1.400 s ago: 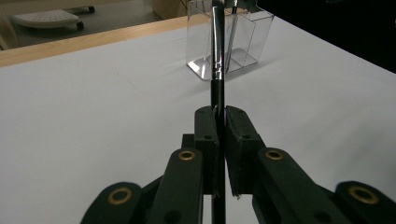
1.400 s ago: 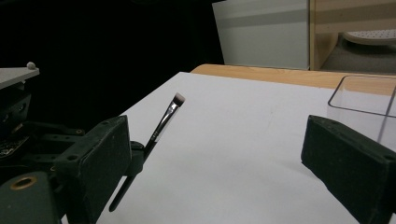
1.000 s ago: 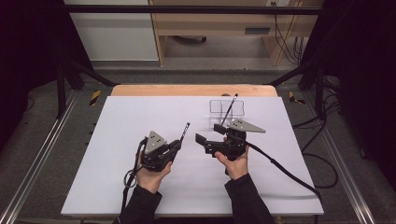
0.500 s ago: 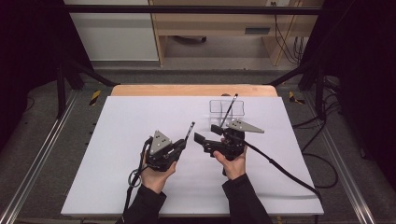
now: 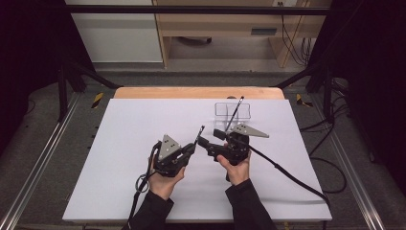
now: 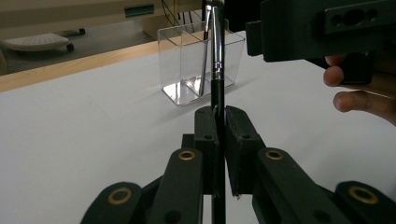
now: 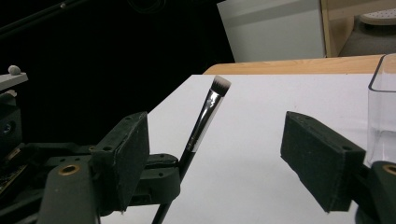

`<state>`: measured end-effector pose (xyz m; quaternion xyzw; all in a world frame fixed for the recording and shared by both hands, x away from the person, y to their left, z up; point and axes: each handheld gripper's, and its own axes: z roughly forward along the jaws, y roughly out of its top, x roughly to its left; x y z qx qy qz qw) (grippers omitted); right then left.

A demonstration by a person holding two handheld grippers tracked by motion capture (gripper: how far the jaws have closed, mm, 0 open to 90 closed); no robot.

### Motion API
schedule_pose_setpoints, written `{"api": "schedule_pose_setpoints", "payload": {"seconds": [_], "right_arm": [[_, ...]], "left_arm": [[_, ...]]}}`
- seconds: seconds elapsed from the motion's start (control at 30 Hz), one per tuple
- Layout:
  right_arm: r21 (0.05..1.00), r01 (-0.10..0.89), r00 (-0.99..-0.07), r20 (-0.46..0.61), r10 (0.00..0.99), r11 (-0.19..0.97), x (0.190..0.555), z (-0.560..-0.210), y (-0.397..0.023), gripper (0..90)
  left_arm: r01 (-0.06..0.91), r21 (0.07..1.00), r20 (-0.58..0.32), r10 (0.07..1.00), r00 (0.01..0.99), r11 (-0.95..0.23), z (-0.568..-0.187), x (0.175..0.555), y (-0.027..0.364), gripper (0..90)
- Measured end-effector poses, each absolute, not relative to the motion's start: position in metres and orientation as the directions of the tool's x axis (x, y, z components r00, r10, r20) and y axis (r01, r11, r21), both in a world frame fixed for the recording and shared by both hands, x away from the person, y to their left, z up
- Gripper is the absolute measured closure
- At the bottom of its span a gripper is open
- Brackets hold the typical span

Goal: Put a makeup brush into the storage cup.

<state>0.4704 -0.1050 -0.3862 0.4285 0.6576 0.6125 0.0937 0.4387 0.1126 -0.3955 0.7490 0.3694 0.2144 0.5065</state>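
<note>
Nearest to us, above the white surface (image 5: 124, 158), we see the left gripper (image 5: 192, 146) with its jaws clenched on the black handle of a small makeup brush (image 6: 215, 70), whose bristled tip rises up and away from the person. Just beside it, the right gripper (image 5: 210, 142) faces the left one with its jaws released and wide apart; they have just been closing, and the brush stands between them, untouched by either pad. Farther back on the surface, near its wooden edge, a clear divided acrylic holder (image 5: 232, 110) stands upright with a second brush (image 5: 234, 112) leaning inside it.
</note>
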Motion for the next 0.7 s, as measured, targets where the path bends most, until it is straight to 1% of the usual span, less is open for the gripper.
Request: {"api": "schedule_pose_setpoints", "payload": {"seconds": [0.37, 0.7], "right_arm": [[0.874, 0.467, -0.608, 0.425, 0.670, -0.131, 0.471, -0.390, -0.101, 30.0], [0.864, 0.484, -0.606, 0.447, 0.658, -0.140, 0.470, -0.391, -0.100, 37.9]], "left_arm": [[0.333, 0.921, -0.062, 0.766, 0.640, -0.204, -0.396, 0.436, 0.107, 83.2], [0.329, 0.924, -0.065, 0.767, 0.638, -0.195, -0.397, 0.435, 0.102, 83.2]]}}
